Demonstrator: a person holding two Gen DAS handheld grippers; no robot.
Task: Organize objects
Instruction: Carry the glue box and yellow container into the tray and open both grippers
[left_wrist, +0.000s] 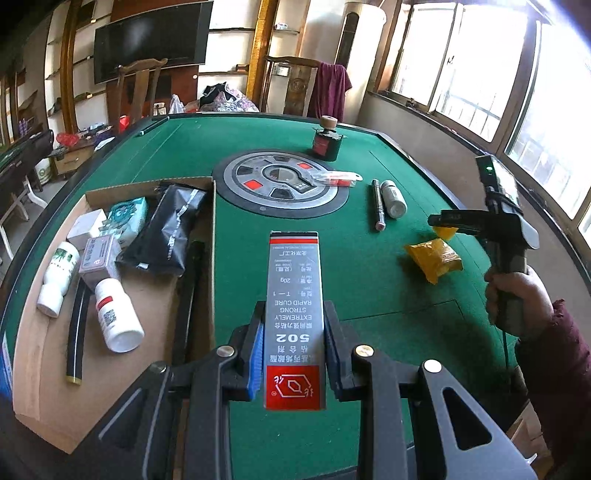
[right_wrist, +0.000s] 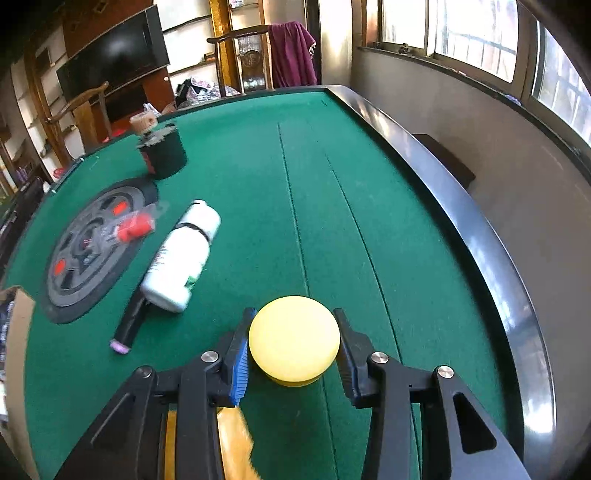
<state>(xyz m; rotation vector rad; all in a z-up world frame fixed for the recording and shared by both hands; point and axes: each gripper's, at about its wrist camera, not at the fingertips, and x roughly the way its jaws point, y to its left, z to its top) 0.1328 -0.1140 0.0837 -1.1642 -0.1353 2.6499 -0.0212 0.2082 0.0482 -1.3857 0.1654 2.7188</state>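
My left gripper (left_wrist: 293, 332) is shut on a long grey and red glue box (left_wrist: 294, 295) marked 502, held above the green table just right of the cardboard box (left_wrist: 212, 258). The cardboard box holds white bottles, a black pouch, a tissue pack and small boxes. My right gripper (right_wrist: 293, 339) is shut on a round yellow container (right_wrist: 293, 338); in the left wrist view that gripper (left_wrist: 443, 221) hovers above a yellow packet (left_wrist: 434, 258).
On the green table (right_wrist: 369, 184) lie a white bottle (right_wrist: 181, 254), a dark pen (right_wrist: 129, 325), red capped items in a clear pack (right_wrist: 135, 227) and a dark jar with a cork lid (right_wrist: 162, 151). A round console (left_wrist: 279, 182) sits mid-table. The black rail (right_wrist: 461, 221) runs along the right.
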